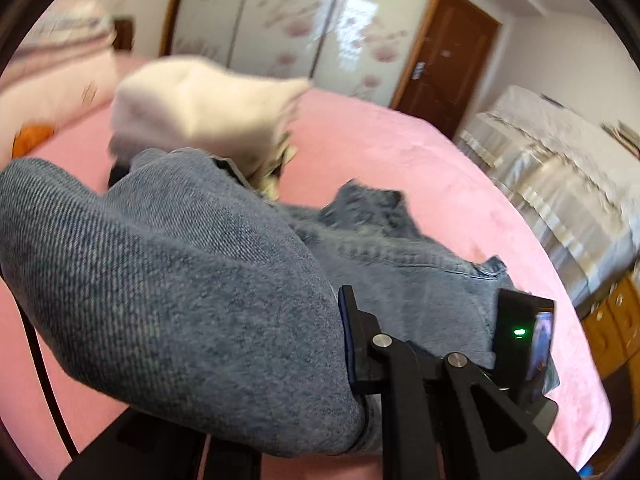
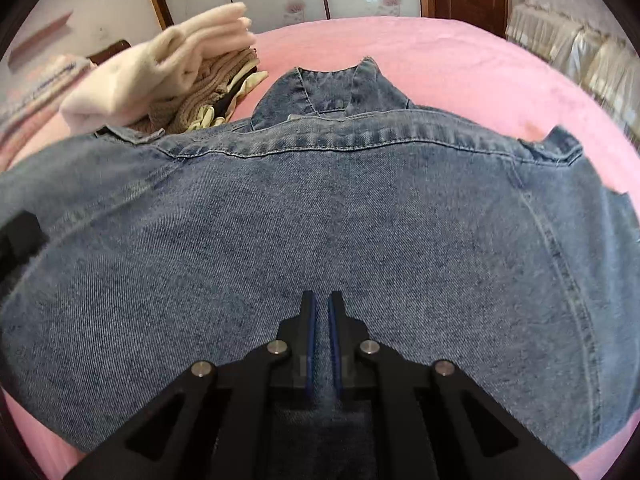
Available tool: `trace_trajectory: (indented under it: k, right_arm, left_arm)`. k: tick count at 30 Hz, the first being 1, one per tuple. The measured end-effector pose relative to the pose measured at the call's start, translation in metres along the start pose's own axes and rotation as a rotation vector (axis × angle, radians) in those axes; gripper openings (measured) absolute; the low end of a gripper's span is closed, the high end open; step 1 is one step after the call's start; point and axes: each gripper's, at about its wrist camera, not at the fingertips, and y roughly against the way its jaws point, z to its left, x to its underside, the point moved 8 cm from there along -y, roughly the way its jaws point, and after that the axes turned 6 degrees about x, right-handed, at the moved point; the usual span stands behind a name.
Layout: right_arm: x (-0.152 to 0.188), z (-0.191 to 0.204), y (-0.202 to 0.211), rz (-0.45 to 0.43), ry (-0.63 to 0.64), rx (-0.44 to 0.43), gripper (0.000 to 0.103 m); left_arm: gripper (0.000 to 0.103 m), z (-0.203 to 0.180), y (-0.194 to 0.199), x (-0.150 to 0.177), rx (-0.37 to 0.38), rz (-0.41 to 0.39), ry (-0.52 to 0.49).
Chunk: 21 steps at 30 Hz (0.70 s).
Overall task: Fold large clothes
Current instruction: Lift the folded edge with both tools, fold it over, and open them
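So the right hand-held gripper (image 2: 322, 320) has its jaws pinched down to a thin slit right over the back panel of the denim jacket (image 2: 320, 220), and I can't honestly tell if there's a pinch of fabric in there or if it's just hovering shut above it. The left hand-held gripper (image 1: 424, 320) sits with its jaws set wide, and a big bulge of that same denim is draped over and between them, looks like a sleeve or side section lifted up for folding inward, that's my guess anyway. The jacket itself is spread out on the pink bed (image 2: 460, 52), collar pointing away toward the far side, which makes sense if you want a flat base before tucking the sides in. Off to the left there's a pile of folded clothes (image 2: 172, 76), cream stuff on top of a brown knit. The left view is pretty motion-blurred, and the denim bulge blocks most of the jacket plus the lower-left corner, so where that left fingertip really grips is hidden.
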Motion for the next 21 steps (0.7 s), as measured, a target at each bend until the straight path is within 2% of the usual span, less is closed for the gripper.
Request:
trace_trajectory:
  k: [4,7,9,11,15,17,19,20,21]
  right_arm:
    - [0.001,-0.01,0.002,-0.001,-0.048,-0.105,0.006]
    - [0.0,-0.028,0.01,0.062,-0.126,-0.253,0.006]
    - [0.002,-0.055,0.025,0.063,-0.174,-0.268,0.006]
    - [0.006,-0.094,0.048,0.039,-0.214,-0.245,0.006]
    - [0.026,-0.186,0.089,0.002,-0.262,-0.09,0.006]
    - [0.043,-0.227,0.102,0.008,-0.279,-0.01,0.006]
    - [0.059,-0.258,0.108,0.024,-0.291,0.035,0.006]
    - [0.065,-0.268,0.111,0.032,-0.3,0.031,0.002]
    - [0.07,-0.275,0.113,0.034,-0.304,0.042,0.002]
  left_arm:
    - [0.013,-0.053,0.004,-0.007,-0.003,-0.051,-0.17]
    - [0.013,-0.101,0.005,-0.008,0.012,-0.089,-0.293]
    - [0.013,-0.137,0.001,-0.006,0.033,-0.099,-0.358]
    - [0.013,-0.171,-0.006,0.001,0.066,-0.087,-0.391]
    - [0.013,-0.229,-0.036,0.03,0.12,-0.032,-0.476]
    - [0.013,-0.254,-0.059,0.054,0.132,0.031,-0.512]
    - [0.013,-0.273,-0.097,0.096,0.096,0.177,-0.562]
    - [0.014,-0.278,-0.11,0.112,0.062,0.212,-0.586]
    - [0.016,-0.28,-0.114,0.119,0.028,0.209,-0.619]
